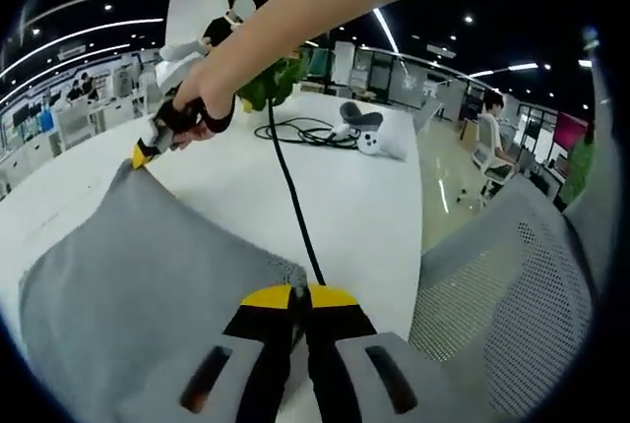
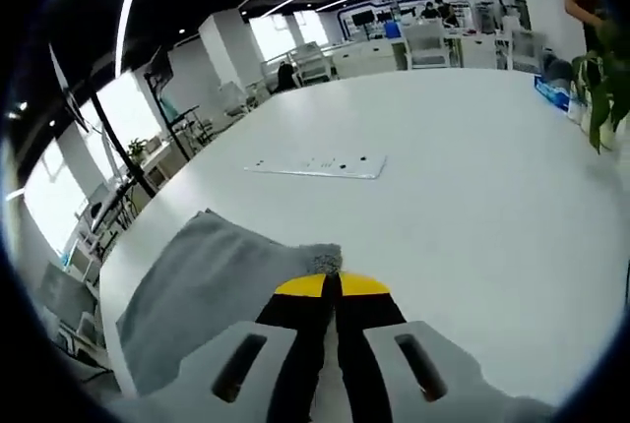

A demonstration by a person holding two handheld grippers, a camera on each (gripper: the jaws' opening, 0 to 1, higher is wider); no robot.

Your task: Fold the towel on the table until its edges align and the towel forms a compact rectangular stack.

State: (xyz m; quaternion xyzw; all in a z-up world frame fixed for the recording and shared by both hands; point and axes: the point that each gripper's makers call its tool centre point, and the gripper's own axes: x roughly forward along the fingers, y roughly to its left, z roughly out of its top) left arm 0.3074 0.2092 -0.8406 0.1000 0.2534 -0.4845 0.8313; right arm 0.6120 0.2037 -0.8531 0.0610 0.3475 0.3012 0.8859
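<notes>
Open-plan office, dark ceiling with strip lights. White surface (image 2: 463, 187) broad and mostly bare.

Left gripper view: left gripper (image 1: 300, 297), yellow-tipped fingers pressed together on a near corner of the grey towel (image 1: 138, 275). Right gripper (image 1: 146, 152) enters at the far corner, held by a hand (image 1: 202, 103), fingers pinching that corner. Towel's long axis runs between the two grippers. Black cable (image 1: 295, 197) crosses the surface toward a white controller (image 1: 372, 138); mesh chair (image 1: 512, 275) at the near edge.

Right gripper view: right gripper (image 2: 331, 287) pinching the towel's (image 2: 212, 280) corner, cloth trailing toward the surface edge. Flat white strip (image 2: 317, 166) lies well apart beyond. Wide open room ahead.
</notes>
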